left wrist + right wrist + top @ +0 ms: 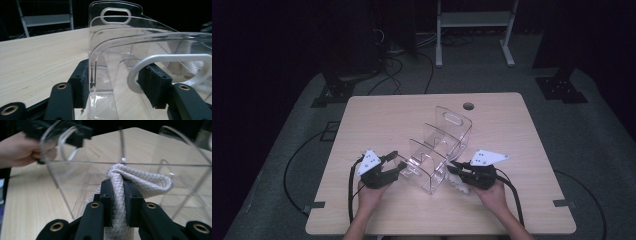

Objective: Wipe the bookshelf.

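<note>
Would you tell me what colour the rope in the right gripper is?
Off-white, with a braided weave; the rope shows best in the right gripper view, pinched by the right gripper.

Organizer (439,150) sits mid-table (377,120), running from near centre back toward the cable hole (468,106) at the far edge. Left gripper (393,165) is at its near-left end, jaws either side of that end wall. Right gripper (457,167) is at its near-right side w/ rope (458,181) between its jaws, just beside the wall. 2 hands (371,194) come in from the near edge. Shelf frame (474,22) on floor behind table.
</note>
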`<state>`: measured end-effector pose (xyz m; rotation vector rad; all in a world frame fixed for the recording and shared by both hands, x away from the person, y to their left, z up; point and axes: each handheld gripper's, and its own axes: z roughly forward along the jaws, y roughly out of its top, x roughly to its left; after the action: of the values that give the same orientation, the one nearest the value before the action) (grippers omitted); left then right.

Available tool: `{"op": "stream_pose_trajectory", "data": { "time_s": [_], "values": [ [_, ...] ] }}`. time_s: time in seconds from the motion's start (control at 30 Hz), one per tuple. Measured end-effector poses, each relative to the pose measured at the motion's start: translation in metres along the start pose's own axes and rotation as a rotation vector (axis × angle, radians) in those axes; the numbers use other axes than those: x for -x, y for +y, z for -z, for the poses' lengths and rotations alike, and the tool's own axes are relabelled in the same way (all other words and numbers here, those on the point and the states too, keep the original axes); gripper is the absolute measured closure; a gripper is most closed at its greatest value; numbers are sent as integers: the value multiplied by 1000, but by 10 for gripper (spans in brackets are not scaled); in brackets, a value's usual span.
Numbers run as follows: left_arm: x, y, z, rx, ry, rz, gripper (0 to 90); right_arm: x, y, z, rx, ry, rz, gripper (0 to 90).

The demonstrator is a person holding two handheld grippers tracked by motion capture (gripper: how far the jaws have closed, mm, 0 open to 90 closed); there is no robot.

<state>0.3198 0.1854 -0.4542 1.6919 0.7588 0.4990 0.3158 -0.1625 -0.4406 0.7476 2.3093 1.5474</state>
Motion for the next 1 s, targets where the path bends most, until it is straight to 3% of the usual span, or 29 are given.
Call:
{"op": "stream_pose_trajectory", "data": {
  "time_s": [0.1,0.17,0.27,0.37,0.43,0.57,0.63,0.8,0.87,1.0],
  "values": [
    [0,0,0,-2,10,-11,470,-12,0,-2,-7,9,30,785],
    [-1,0,0,1,8,-3,477,-23,0,-4,-17,58,56,785],
    [-1,0,1,-2,5,-4,480,-28,3,-5,-31,51,102,786],
    [0,0,1,-1,5,-4,481,-15,4,-1,-7,26,42,786],
    [0,0,0,-2,4,-10,481,-15,5,0,-8,21,25,787],
    [-1,0,1,-1,2,-4,482,-36,4,-5,-14,94,65,786],
    [-1,0,1,-1,3,-5,483,-42,5,-6,-27,78,113,787],
    [-1,0,1,0,-6,-3,482,-22,7,-2,-6,43,36,787],
    [-1,0,1,0,-5,-1,482,-27,5,-3,-5,48,41,787],
    [-2,0,2,0,-1,-5,481,-44,3,-9,-23,104,78,787]
  ]
}}
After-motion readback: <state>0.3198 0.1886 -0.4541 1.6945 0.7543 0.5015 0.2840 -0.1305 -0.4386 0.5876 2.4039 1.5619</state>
